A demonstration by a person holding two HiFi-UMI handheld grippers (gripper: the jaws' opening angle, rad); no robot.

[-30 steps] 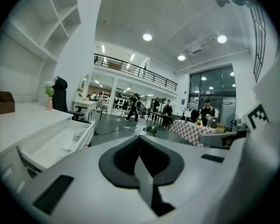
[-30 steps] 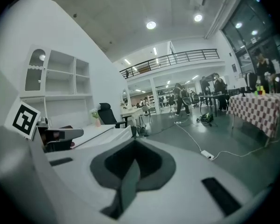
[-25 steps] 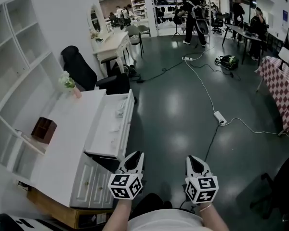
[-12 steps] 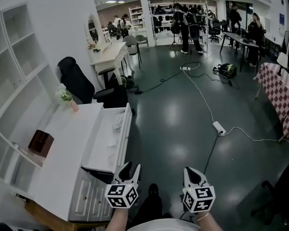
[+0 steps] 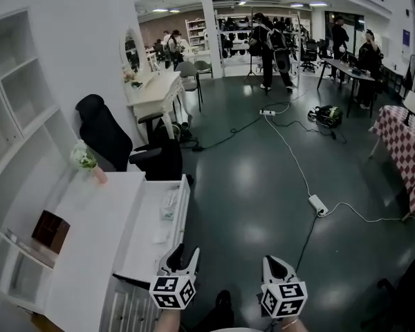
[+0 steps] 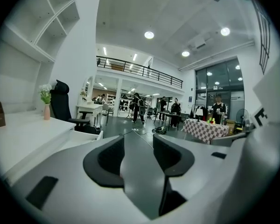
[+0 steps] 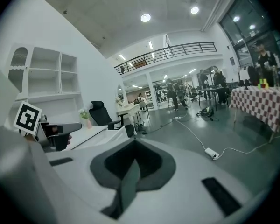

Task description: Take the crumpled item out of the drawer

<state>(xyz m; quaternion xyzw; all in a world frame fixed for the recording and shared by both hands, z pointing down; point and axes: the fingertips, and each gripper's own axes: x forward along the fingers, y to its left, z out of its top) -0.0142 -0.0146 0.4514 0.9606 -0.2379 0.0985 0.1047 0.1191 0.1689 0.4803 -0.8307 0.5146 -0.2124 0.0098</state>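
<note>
The white desk's drawer (image 5: pixel 142 244) stands pulled out in the head view. Inside it lie a pale crumpled item (image 5: pixel 169 203) and a smaller white scrap (image 5: pixel 160 238). My left gripper (image 5: pixel 184 253) hovers just beyond the drawer's near right corner, touching nothing. Its jaws are opening, and the left gripper view shows only floor in the gap of the left gripper (image 6: pixel 139 143). My right gripper (image 5: pixel 274 261) hangs over the dark floor to the right, its pads together and empty. The right gripper (image 7: pixel 135 160) looks toward the desk and chair.
A flower vase (image 5: pixel 86 163) and a brown box (image 5: pixel 50 230) stand on the desk and shelf. A black office chair (image 5: pixel 114 140) sits behind the drawer. A power strip with cables (image 5: pixel 318 205) crosses the floor. A checkered table (image 5: pixel 404 147) is at the right, with people far back.
The head view has tilted upward, so both grippers sit lower in the picture. The left gripper's jaws have spread apart. The drawer's contents have not moved.
</note>
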